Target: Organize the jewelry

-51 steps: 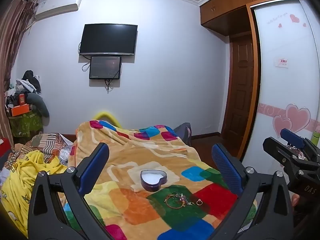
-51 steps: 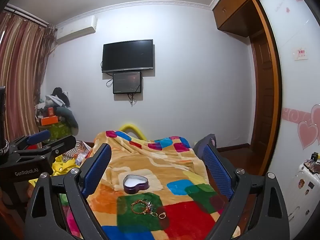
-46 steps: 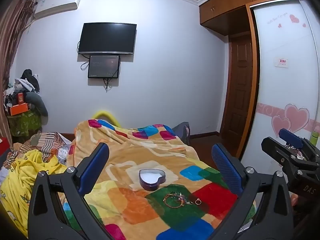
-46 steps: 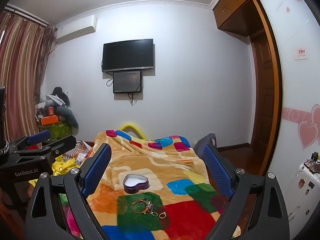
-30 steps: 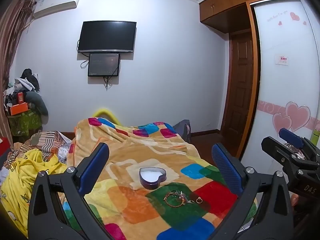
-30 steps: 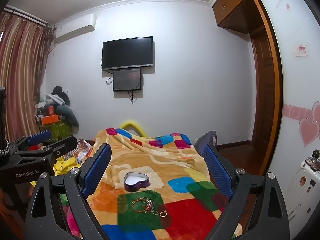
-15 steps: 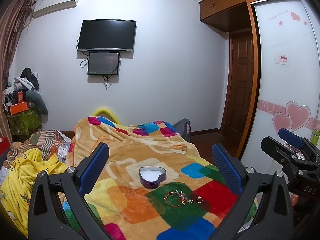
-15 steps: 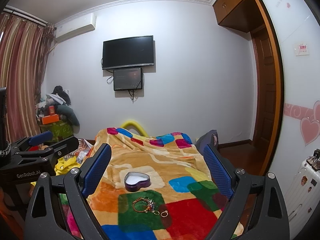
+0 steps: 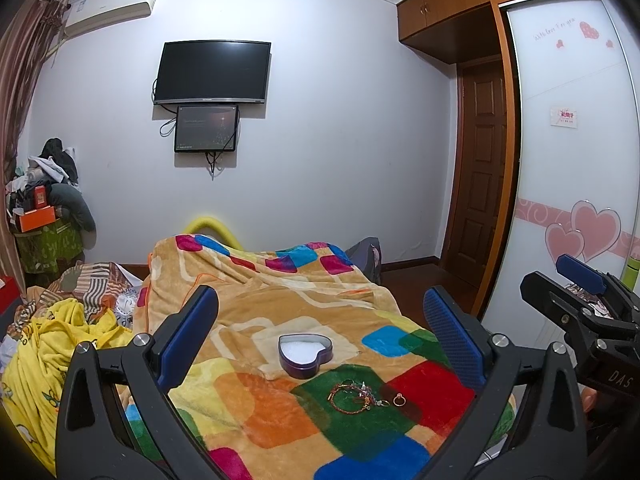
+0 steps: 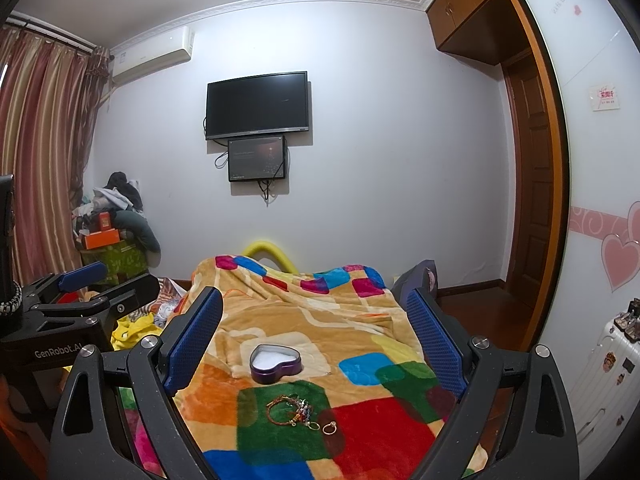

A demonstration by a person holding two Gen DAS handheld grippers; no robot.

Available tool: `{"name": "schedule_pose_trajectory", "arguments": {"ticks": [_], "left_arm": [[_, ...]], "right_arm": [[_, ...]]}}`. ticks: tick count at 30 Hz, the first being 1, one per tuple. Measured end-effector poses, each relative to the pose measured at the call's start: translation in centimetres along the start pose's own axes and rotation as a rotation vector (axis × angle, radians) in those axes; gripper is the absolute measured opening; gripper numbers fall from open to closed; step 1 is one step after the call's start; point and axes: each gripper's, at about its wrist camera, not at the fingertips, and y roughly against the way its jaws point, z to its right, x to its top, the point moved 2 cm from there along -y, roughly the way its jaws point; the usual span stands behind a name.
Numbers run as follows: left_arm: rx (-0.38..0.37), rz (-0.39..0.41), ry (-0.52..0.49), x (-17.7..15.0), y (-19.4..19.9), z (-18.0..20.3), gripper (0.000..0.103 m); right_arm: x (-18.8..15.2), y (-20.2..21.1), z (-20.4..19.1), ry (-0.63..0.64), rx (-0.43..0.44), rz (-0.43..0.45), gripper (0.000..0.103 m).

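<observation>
On the far left, a yellow cloth (image 9: 44,344) lies bunched up on the bed, next to the big blanket (image 9: 256,312) with bright colored squares. The left gripper (image 9: 320,332) hangs in the air above the blanket with its two blue fingers (image 9: 188,332) spread wide apart, and it holds nothing. Between the fingers sits a purple heart box (image 9: 306,354) with its lid off and white inside. Just in front of the box, on a green square, lies a red and gold bracelet (image 9: 348,394), and a small gold ring (image 9: 399,400) lies to its right. The right gripper (image 10: 318,334) is up in the air too, with its fingers wide apart and nothing in them. On the right stands a white wardrobe (image 9: 568,168) with pink hearts.
</observation>
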Motion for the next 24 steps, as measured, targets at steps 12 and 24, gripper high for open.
{"name": "schedule_pose_trajectory", "arguments": {"ticks": [12,24], "left_arm": [[-0.011,0.001,-0.007,0.21,0.38,0.11,0.103],[-0.019,-0.012,-0.008,0.31,-0.29,0.16,0.103]], "right_arm": [[0.02,-0.11,-0.08,0.002,0.001,-0.001,0.092],[-0.05,-0.31,-0.27,0.002,-0.001,-0.01,0.092]]}}
